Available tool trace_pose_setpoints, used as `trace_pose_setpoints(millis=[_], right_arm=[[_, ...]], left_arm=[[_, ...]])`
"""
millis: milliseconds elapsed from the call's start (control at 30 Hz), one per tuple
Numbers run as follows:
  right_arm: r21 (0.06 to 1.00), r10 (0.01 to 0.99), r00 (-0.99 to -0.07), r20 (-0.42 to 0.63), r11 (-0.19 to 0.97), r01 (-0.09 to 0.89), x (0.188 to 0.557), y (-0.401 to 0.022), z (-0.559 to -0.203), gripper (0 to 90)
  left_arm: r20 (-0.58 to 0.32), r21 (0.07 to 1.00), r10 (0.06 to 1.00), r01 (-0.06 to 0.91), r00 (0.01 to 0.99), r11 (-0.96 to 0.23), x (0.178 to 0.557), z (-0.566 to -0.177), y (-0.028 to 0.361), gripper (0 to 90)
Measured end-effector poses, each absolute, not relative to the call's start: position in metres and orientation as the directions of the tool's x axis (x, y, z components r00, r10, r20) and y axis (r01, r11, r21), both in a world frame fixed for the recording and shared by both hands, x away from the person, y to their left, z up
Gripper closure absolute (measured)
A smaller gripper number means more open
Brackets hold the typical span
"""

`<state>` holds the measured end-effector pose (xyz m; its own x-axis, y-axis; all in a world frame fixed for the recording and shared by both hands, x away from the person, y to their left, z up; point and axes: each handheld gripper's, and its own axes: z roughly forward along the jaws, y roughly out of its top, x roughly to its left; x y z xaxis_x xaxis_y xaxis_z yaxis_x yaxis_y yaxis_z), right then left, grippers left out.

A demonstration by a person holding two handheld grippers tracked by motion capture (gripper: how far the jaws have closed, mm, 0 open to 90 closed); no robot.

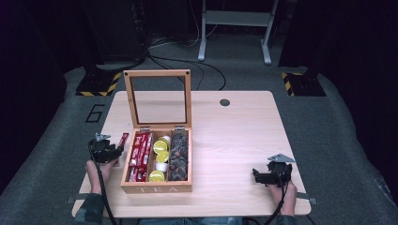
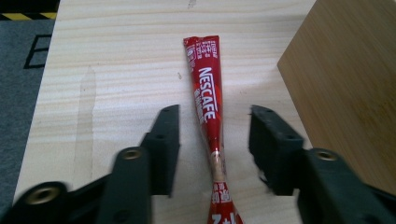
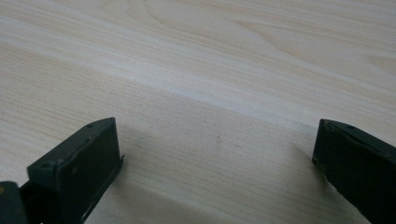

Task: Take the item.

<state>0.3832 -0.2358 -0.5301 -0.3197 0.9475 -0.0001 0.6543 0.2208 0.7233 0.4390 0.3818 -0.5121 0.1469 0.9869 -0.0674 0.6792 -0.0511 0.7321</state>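
Note:
A red Nescafe stick sachet [image 2: 208, 112] lies flat on the wooden table [image 1: 234, 136], just left of the wooden tea box [image 1: 157, 161]. My left gripper [image 2: 214, 116] straddles it with both jaws apart and a gap on each side of the sachet, so the pads do not touch it. In the high view the left gripper [image 1: 116, 149] sits at the table's left edge with the sachet [image 1: 123, 139] poking out beyond it. My right gripper [image 1: 255, 175] rests near the front right of the table, jaws wide over bare wood [image 3: 212, 126].
The tea box stands open with its glass lid [image 1: 158, 98] upright; it holds red sachets [image 1: 140, 154], yellow-lidded cups [image 1: 160, 150] and dark pods [image 1: 179, 154]. The box's side wall [image 2: 345, 88] is close on the right of my left gripper. A cable hole [image 1: 225, 102] is at the back.

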Motion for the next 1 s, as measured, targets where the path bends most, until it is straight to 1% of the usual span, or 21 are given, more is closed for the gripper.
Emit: trace_pose_setpoints(millis=[67, 100, 133, 167, 200, 233, 333, 367, 433, 600, 867, 1000], right_arm=[[0.723, 0.948, -0.319, 0.0, 0.221, 0.655, 0.383, -0.236, -0.53, 0.0], [0.723, 0.948, -0.319, 0.0, 0.221, 0.655, 0.383, -0.236, -0.53, 0.0], [0.723, 0.948, -0.319, 0.0, 0.22, 0.654, 0.383, -0.236, -0.53, 0.0], [0.723, 0.948, -0.319, 0.0, 0.22, 0.654, 0.383, -0.236, -0.53, 0.0], [0.723, 0.948, -0.319, 0.0, 0.22, 0.654, 0.383, -0.236, -0.53, 0.0], [0.723, 0.948, -0.319, 0.0, 0.22, 0.655, 0.383, -0.236, -0.53, 0.0], [0.723, 0.948, -0.319, 0.0, 0.22, 0.654, 0.383, -0.236, -0.53, 0.0], [0.723, 0.948, -0.319, 0.0, 0.22, 0.655, 0.383, -0.236, -0.53, 0.0], [0.723, 0.948, -0.318, 0.0, 0.22, 0.655, 0.383, -0.236, -0.53, 0.0], [0.723, 0.948, -0.318, 0.0, 0.219, 0.655, 0.383, -0.236, -0.53, 0.0], [0.721, 0.947, -0.321, 0.0, 0.222, 0.656, 0.383, -0.236, -0.53, 0.0], [0.721, 0.946, -0.323, 0.001, 0.223, 0.656, 0.383, -0.236, -0.53, 0.0]], left_arm=[[-0.065, 0.733, 0.987, 0.678, 0.147, -0.053, 0.437, -0.51, 0.383, 39.7], [-0.066, 0.732, 0.987, 0.679, 0.15, -0.054, 0.436, -0.509, 0.383, 39.7], [-0.063, 0.734, 0.986, 0.676, 0.155, -0.059, 0.435, -0.508, 0.384, 35.3], [-0.061, 0.737, 0.986, 0.673, 0.155, -0.06, 0.433, -0.506, 0.384, 32.8], [-0.063, 0.734, 0.983, 0.676, 0.17, -0.07, 0.432, -0.504, 0.384, 32.8], [-0.064, 0.739, 0.983, 0.67, 0.171, -0.068, 0.43, -0.503, 0.384, 29.8], [-0.039, 0.738, 0.982, 0.668, 0.185, -0.096, 0.424, -0.499, 0.384, 24.5], [-0.035, 0.742, 0.982, 0.663, 0.188, -0.101, 0.423, -0.499, 0.384, 21.0], [-0.03, 0.739, 0.98, 0.665, 0.196, -0.11, 0.419, -0.499, 0.385, 19.2], [-0.038, 0.74, 0.982, 0.666, 0.183, -0.095, 0.409, -0.5, 0.387, 6.8], [-0.034, 0.733, 0.982, 0.672, 0.186, -0.102, 0.392, -0.506, 0.389, 0.6], [-0.035, 0.735, 0.981, 0.67, 0.191, -0.104, 0.383, -0.512, 0.388, 0.3]])
